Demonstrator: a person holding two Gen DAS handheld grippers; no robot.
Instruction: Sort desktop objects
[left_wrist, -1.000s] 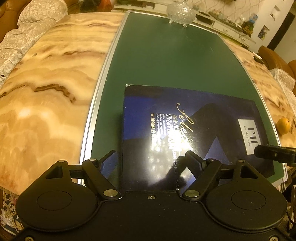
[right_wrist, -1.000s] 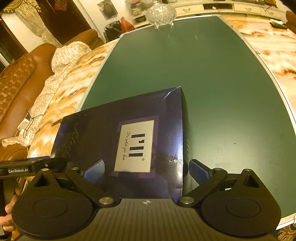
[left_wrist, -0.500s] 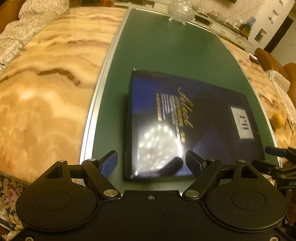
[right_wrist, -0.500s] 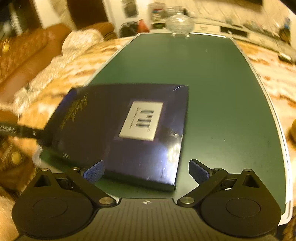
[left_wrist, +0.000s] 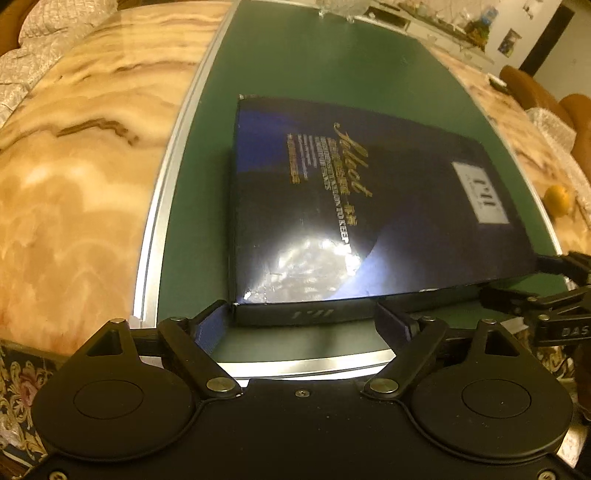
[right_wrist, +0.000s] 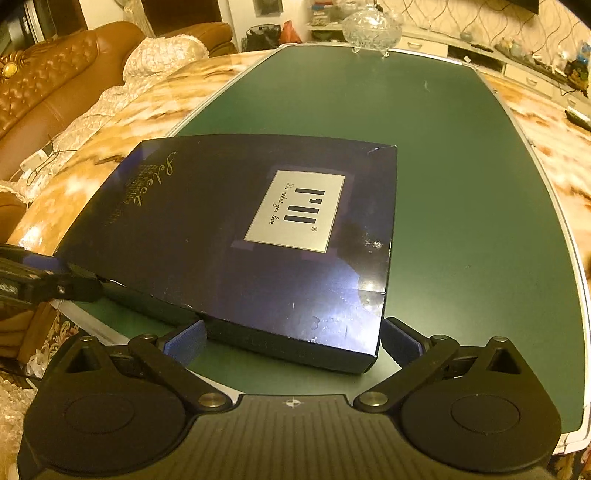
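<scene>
Left gripper (left_wrist: 303, 319) has its jaws spreading wide, with the near edge of the dark blue box (left_wrist: 354, 206) sitting between the pads but nothing squeezing it. Right gripper (right_wrist: 293, 341) is the same deal, fingers released and apart on either side of the box's near corner. The box lies flat in the middle of each frame on the green mat (right_wrist: 461, 184), with a glass bowl (right_wrist: 371, 27) at top center, contents unclear.

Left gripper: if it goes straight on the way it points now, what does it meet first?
Most likely the near edge of the flat dark blue cardboard box on the green table mat. The left gripper, its jaws opening, is aimed there; depth is unclear.
</scene>
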